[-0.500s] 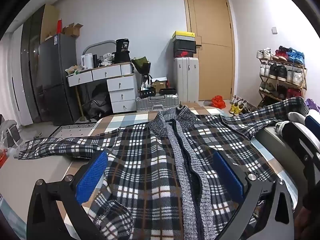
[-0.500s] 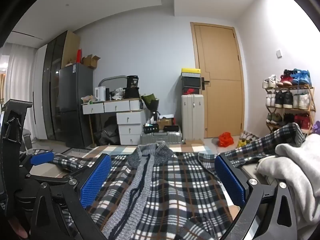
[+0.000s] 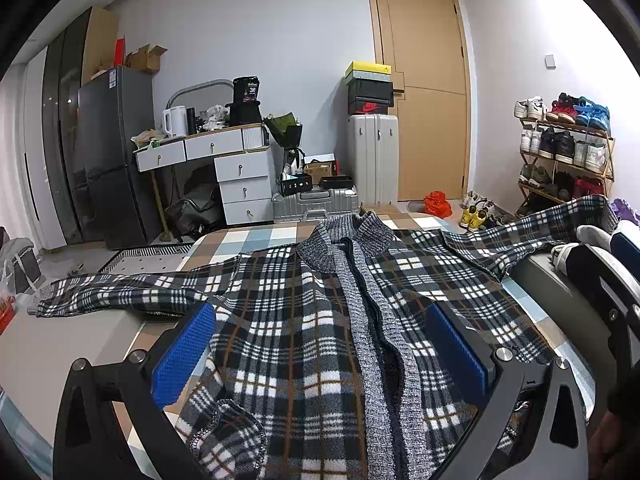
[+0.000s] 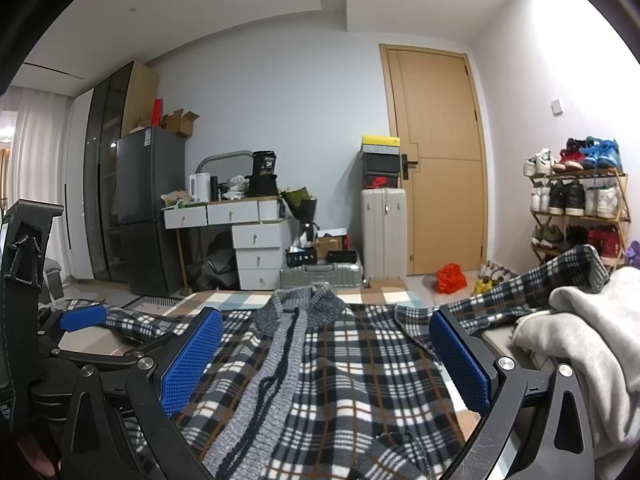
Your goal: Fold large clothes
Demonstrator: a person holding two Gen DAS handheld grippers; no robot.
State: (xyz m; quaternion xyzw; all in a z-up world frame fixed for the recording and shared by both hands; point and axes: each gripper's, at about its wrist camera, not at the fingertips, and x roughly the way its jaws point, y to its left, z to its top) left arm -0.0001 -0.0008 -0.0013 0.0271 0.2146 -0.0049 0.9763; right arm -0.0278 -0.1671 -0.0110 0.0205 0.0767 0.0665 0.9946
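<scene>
Jacket lies flat, collar away, zip line running straight ahead between both grippers, whose fingers gape wide, holding nothing.

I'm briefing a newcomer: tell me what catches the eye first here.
A black, white and brown plaid fleece jacket with a grey knit collar lies spread flat, sleeves out, filling the foreground below both open grippers. A light grey sweatshirt heap sits at its right. Behind, a tan wooden door and a loaded shoe rack stand out.
</scene>
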